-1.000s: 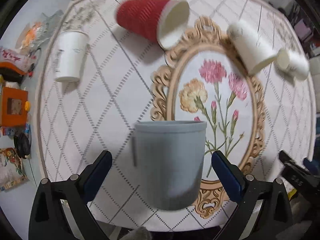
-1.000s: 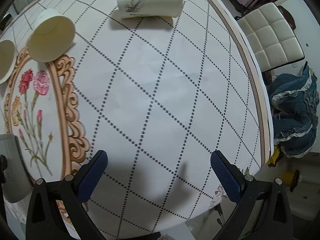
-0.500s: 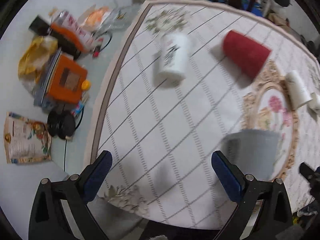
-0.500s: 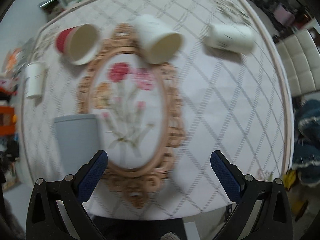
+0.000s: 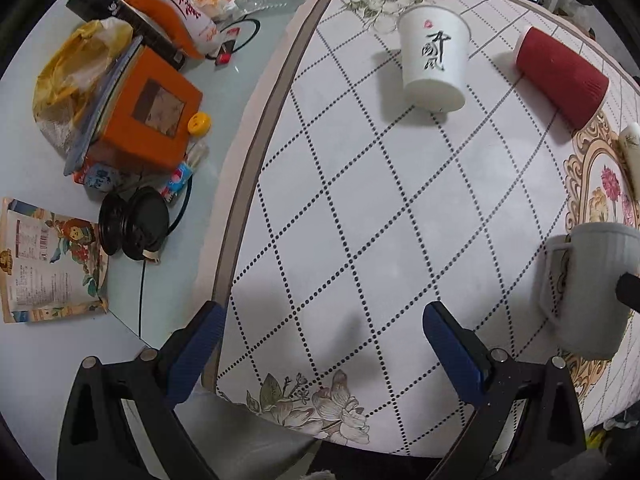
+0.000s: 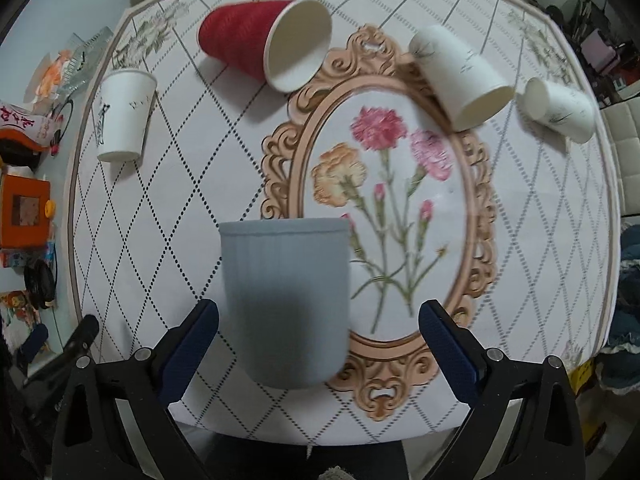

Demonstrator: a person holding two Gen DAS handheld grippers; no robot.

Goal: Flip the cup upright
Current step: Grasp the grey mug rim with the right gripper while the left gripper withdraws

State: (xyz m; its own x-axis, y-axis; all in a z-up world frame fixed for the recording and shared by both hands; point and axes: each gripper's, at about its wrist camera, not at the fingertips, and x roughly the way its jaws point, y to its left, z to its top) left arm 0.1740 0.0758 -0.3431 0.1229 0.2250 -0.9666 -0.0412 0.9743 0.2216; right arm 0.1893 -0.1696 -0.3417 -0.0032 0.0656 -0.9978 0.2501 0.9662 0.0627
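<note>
My right gripper – jaws spread – frames the upright grey cup, lower centre; left gripper jaws spread, empty.

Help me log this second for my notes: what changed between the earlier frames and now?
The left gripper swung left off the grey mug; the right gripper swung over to face it. Both are open, gripping nothing. The mug, red cup and white paper cups stayed put.

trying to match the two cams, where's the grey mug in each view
Left wrist: the grey mug is at the far right edge, handle facing the camera.
Right wrist: it stands low and centre, between the open right gripper fingers.
Shared landmark: the red cup lying on its side.
</note>
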